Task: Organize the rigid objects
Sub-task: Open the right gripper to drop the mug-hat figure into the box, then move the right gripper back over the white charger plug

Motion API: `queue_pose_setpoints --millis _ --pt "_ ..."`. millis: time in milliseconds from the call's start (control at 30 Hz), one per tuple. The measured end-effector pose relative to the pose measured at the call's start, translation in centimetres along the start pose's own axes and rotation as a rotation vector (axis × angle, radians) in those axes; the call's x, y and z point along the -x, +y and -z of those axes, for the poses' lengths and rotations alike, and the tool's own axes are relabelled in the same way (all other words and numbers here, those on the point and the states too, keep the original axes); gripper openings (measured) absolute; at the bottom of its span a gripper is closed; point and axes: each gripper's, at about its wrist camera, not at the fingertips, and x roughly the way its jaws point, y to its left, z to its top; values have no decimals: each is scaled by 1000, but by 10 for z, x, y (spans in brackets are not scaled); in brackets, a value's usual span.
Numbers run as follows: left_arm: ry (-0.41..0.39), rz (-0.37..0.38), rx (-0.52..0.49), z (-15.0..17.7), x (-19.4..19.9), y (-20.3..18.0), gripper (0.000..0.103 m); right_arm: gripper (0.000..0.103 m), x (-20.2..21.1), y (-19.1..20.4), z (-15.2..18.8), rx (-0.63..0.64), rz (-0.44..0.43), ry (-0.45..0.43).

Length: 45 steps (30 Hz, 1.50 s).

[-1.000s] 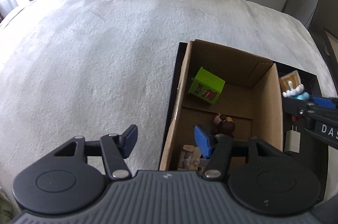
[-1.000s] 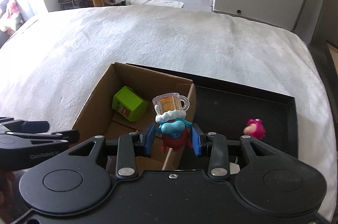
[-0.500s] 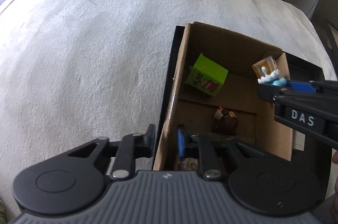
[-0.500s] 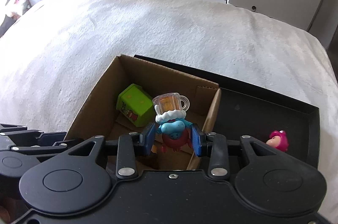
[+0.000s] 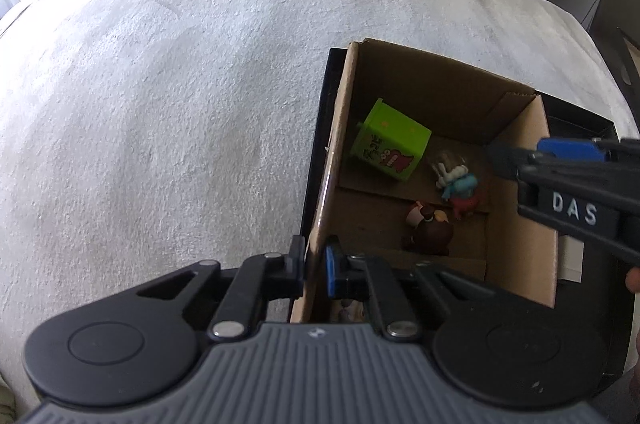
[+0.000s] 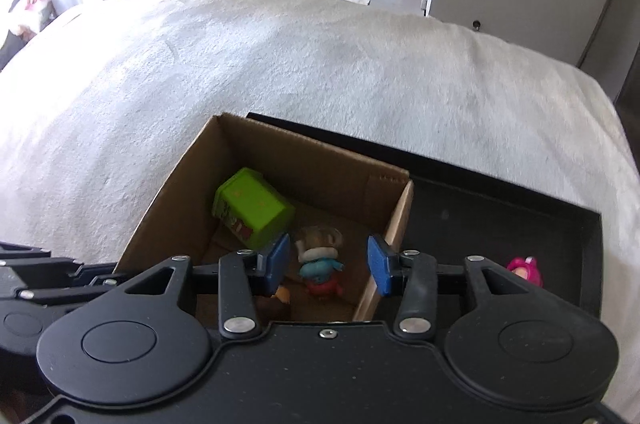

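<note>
Blue figurine point(image 6: 320, 266) below open R gripper point(image 6: 328, 266)

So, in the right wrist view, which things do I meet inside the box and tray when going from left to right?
green cube → blue figure with a mug → right wall of the cardboard box → pink toy on the black tray

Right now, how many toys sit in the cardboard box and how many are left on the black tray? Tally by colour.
In the cardboard box:
Green cube: 1
Blue-and-red figure with mug: 1
Brown figure: 1
On the black tray:
Pink figure: 1
Total: 4. A further item by the box's near wall is too hidden to count.
</note>
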Motion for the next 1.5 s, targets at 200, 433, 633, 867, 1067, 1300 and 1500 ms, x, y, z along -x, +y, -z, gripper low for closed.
queue_pose_setpoints --millis 200,433,633,867,1067,1300,1500 --pt "-8 -18 -17 2 3 -3 9 49 13 -1 9 -2 -7 -4" --pt "-13 -39 -29 5 12 -5 15 51 30 -19 18 -53 0 -21" --pt "-39 -53 -19 7 27 -5 46 54 43 -34 30 -96 6 -28" --pt "-65 -86 -28 11 44 -12 58 61 55 -44 44 -117 18 -35" --pt "-102 -84 -39 10 59 -21 62 63 63 -51 53 -135 15 -39" --pt "-120 -91 -81 13 68 -38 63 76 74 -65 64 -175 22 -62" --pt "-123 -101 -97 16 74 -52 63 79 75 -80 75 -218 38 -57"
